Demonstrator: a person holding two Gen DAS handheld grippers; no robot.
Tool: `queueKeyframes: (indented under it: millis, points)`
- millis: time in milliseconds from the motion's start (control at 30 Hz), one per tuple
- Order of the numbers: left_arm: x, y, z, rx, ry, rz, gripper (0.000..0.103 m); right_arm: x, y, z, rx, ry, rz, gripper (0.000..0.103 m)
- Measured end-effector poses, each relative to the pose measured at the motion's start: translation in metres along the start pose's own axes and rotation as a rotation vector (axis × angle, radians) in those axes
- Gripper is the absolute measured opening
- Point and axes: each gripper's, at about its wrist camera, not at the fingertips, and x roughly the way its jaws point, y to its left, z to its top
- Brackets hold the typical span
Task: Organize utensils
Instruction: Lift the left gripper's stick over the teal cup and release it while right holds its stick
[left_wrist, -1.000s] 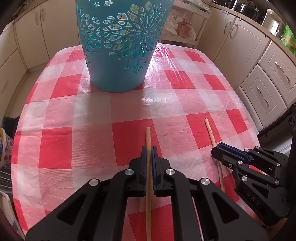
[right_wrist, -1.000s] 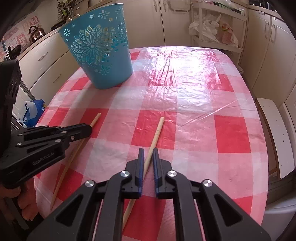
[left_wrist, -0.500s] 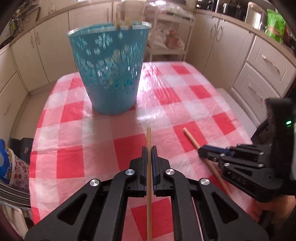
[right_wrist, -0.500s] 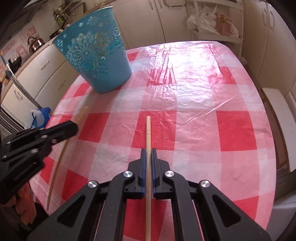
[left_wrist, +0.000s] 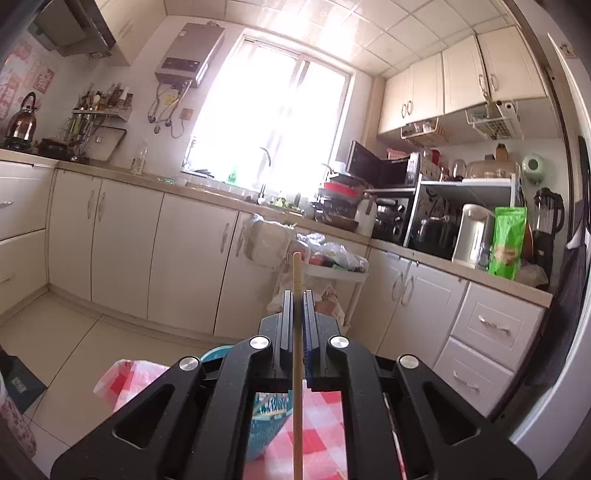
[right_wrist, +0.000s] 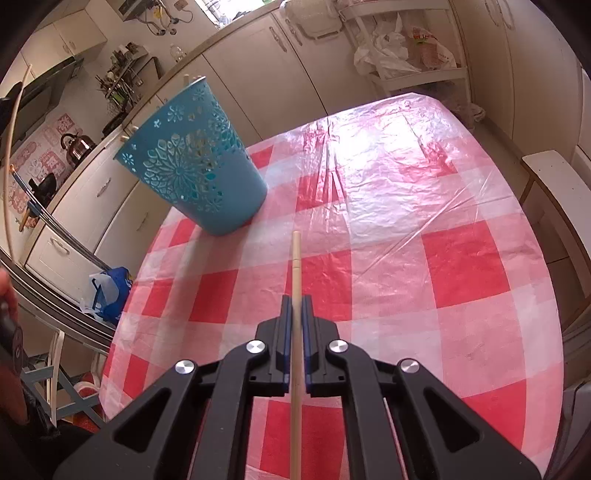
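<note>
My left gripper (left_wrist: 297, 295) is shut on a wooden chopstick (left_wrist: 297, 269) and is tilted up high, facing the kitchen counters; the blue cut-out basket (left_wrist: 266, 435) shows below it, between the gripper arms. My right gripper (right_wrist: 296, 301) is shut on a second wooden chopstick (right_wrist: 296, 258), held above the red-and-white checked tablecloth (right_wrist: 443, 258). The blue basket (right_wrist: 192, 173) stands at the table's far left in the right wrist view, with stick ends poking over its rim. The left-held chopstick (right_wrist: 14, 122) shows as a pale line at the far left edge.
Cream cabinets (left_wrist: 192, 258) and a cluttered counter with appliances (left_wrist: 443, 229) surround the table. A white rack with bags (right_wrist: 406, 55) stands beyond the table's far end. A white bench (right_wrist: 561, 206) is on the right. A blue bag (right_wrist: 110, 291) lies on the floor left.
Both grippers lifted their chopsticks off the table. The left gripper rose and tilted up steeply over the basket. The right gripper rose a little, its chopstick still pointing across the table.
</note>
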Motion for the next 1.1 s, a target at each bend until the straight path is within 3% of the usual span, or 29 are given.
queueKeyframes:
  millis: [300, 600, 833, 1100]
  points:
    - [0.041, 0.021, 0.028, -0.05, -0.107, 0.058, 0.004, -0.004, 0.006, 0.004, 0.008, -0.038, 0.045, 0.006]
    - [0.076, 0.029, 0.017, -0.002, -0.173, 0.2, 0.004, -0.006, 0.016, 0.002, -0.009, -0.037, 0.074, 0.006]
    - [0.094, 0.035, -0.008, 0.03, -0.128, 0.251, 0.005, -0.007, 0.016, 0.003, -0.001, -0.05, 0.081, 0.006]
    - [0.098, 0.036, -0.019, 0.04, -0.108, 0.26, 0.005, -0.009, 0.016, 0.004, 0.006, -0.063, 0.089, 0.006]
